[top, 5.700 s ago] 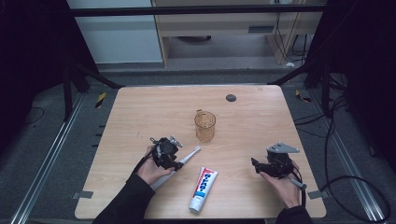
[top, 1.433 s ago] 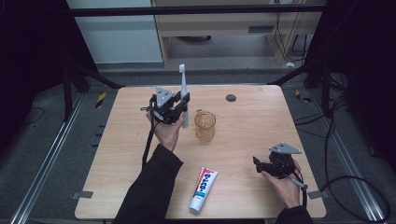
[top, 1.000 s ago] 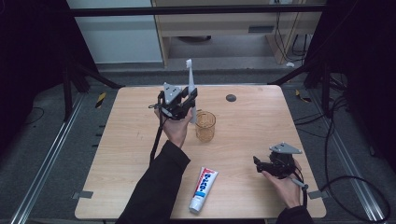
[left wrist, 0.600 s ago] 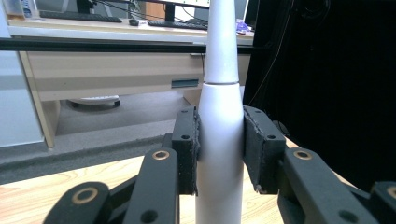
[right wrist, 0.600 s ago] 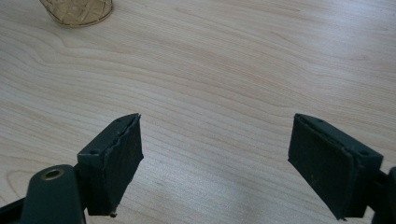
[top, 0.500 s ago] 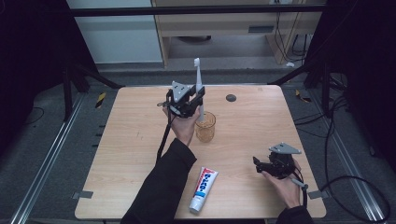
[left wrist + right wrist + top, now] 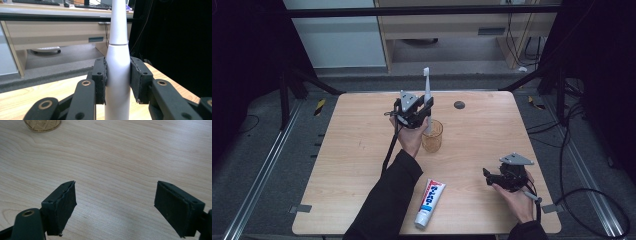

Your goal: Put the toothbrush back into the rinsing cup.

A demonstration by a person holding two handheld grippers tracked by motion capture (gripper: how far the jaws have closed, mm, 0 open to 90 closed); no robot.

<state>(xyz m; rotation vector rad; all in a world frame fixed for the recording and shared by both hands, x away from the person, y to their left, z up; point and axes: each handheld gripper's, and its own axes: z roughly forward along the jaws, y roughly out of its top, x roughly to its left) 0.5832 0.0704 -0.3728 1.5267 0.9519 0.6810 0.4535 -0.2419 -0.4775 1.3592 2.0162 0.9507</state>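
Holding the toothbrush (image 7: 426,95) upright between its pads just above the amber cup (image 7: 432,136), the left gripper (image 7: 416,114) seems mid-placement, needing a straight lowering into the cup, while the right gripper (image 7: 490,176) rests wide and empty near the toothpaste (image 7: 430,196).

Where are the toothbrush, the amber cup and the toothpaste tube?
toothbrush (image 7: 118,67), left gripper view, on its white handle between the pads.
amber cup (image 7: 432,140), high view, on its side wall.
toothpaste tube (image 7: 430,198), high view, on its printed middle.
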